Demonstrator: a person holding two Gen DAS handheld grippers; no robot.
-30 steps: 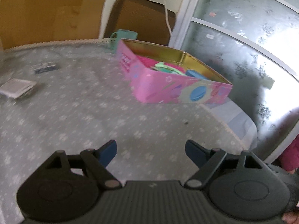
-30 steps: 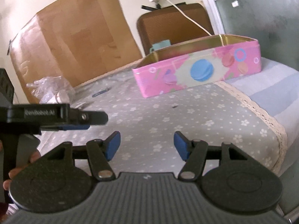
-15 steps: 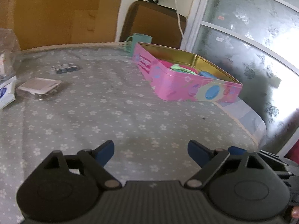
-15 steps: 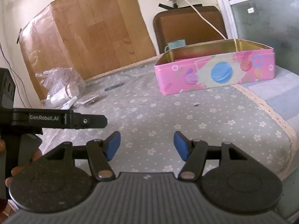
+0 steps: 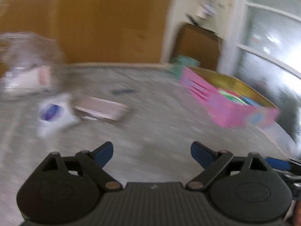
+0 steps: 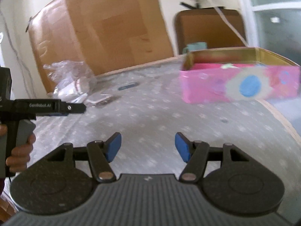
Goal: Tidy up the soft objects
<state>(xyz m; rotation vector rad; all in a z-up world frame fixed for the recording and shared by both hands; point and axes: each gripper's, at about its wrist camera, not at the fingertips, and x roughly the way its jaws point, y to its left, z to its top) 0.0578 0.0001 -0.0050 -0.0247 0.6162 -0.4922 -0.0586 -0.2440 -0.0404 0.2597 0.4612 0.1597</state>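
A pink tin box [image 5: 233,111] with a gold inside stands at the right of the table, with green, pink and blue soft pieces [image 5: 233,97] in it. The right wrist view shows the same box [image 6: 240,82] at the far right. My left gripper [image 5: 152,153] hangs over bare tablecloth, well short of the box; its jaws are opening and nothing is between them. My right gripper [image 6: 148,146] stands open and empty over the cloth. The left gripper's body [image 6: 43,108], held by a hand, shows at the left edge of the right wrist view.
A grey flowered tablecloth [image 6: 160,116] covers the table. A crumpled plastic bag [image 6: 73,79], a white packet [image 5: 54,113], a flat pale case [image 5: 101,110] and a small dark item [image 6: 128,86] lie at the left. A teal mug [image 6: 196,47], a cardboard box [image 6: 105,30] and a brown chair back [image 6: 208,28] stand behind.
Both views have swung left: the pink box has slid toward the right, and the bag and packets have come into sight. The left gripper's jaws stand wider. The left view is now blurred.
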